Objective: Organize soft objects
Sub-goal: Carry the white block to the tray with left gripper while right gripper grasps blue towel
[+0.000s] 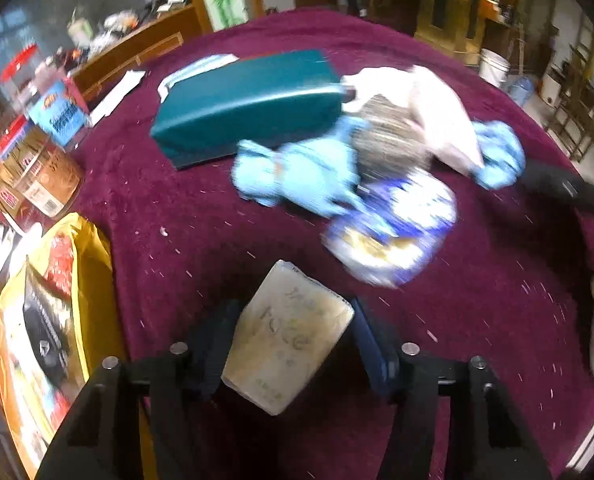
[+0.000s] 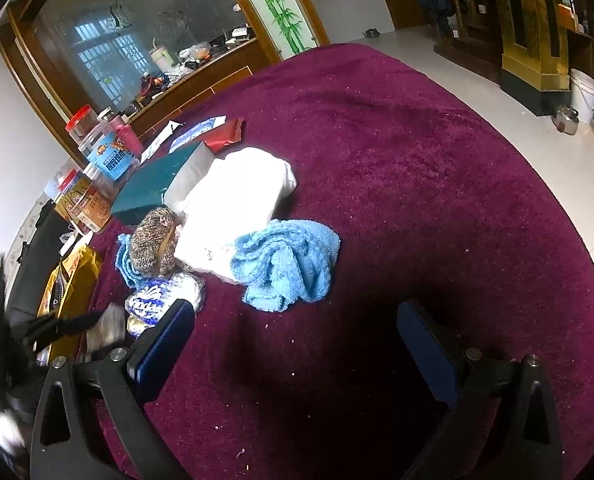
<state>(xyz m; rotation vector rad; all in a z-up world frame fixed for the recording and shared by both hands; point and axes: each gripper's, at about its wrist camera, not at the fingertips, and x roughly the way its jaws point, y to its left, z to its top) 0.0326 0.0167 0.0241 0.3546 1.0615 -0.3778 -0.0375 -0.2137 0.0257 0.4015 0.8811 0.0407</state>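
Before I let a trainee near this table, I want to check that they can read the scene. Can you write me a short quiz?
1. True or false: the right gripper is open, with nothing between its fingers.
2. What sits between the fingers of the left gripper? A) tissue pack B) teal box C) yellow bag
3. In the right wrist view, which item does the blue knitted cloth rest against?

Key: 1 true. 2 A. 3 the white bundle.
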